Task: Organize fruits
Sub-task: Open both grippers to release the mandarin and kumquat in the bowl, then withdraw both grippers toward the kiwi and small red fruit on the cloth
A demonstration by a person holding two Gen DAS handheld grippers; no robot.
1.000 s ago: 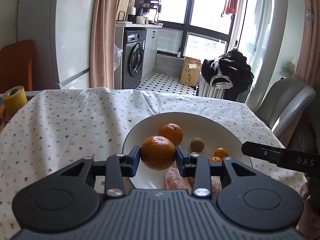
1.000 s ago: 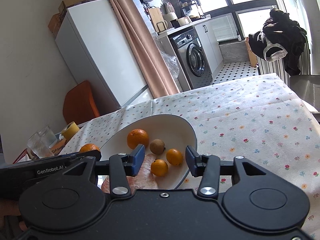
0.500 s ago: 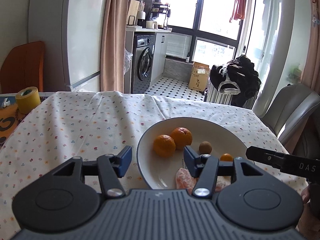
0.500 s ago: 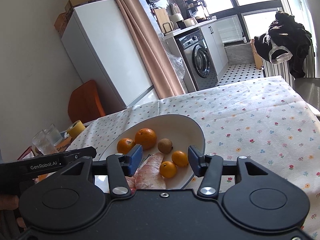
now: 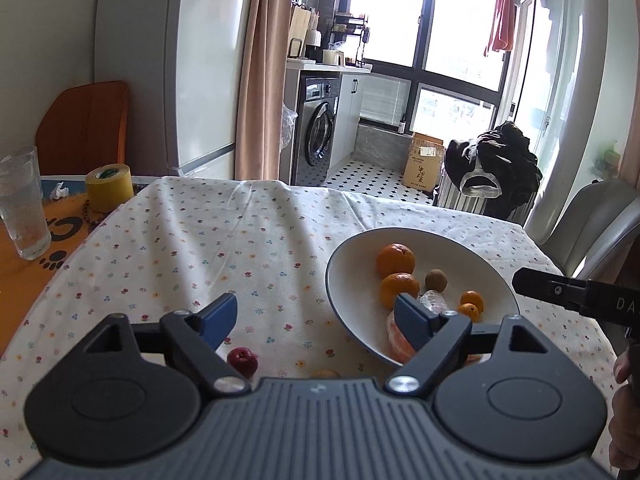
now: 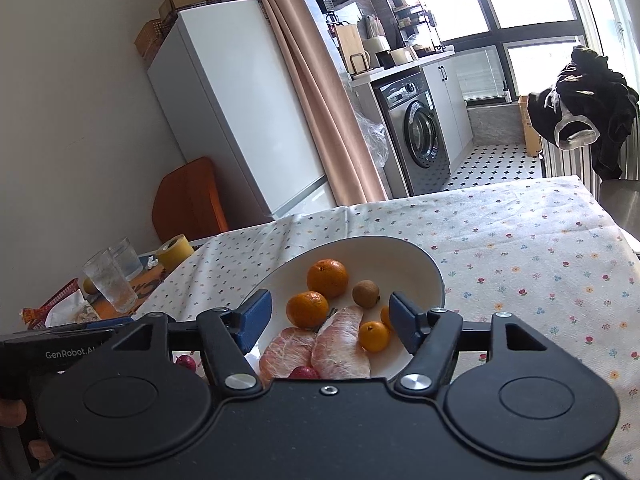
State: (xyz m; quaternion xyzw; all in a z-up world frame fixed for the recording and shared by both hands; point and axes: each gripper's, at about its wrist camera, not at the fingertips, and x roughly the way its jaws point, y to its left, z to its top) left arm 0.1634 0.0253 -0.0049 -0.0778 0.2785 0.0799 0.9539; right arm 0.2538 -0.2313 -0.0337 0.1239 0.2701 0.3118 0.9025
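The left gripper has its blue fingers spread wide and empty, hovering above the tablecloth with the right-hand pad over the near rim of the bowl. The right gripper is likewise open and holds nothing; it hangs over the near edge of the same bowl.

The relation that matters for the coming move, as I judge it: a small red fruit lies on the cloth outside the bowl, just below and slightly behind the left gripper's fingers, closer to its left pad and to the left of the bowl. It is roundish, so no long axis dictates the approach. A second, orange-yellow piece peeks out just above the gripper body; too little shows to name it. In the right wrist view the red fruit sits beside the left gripper's housing, well to the left of the right gripper's fingers, so the left hand looks the nearer one to fetch it, pulling back and down.

The bowl holds two oranges touching or nearly so, a brown kiwi beside them, two small orange fruits toward the near right, and two peeled pomelo segments side by side at the front. Another red fruit shows at the bowl's near edge, partly hidden by the gripper body.
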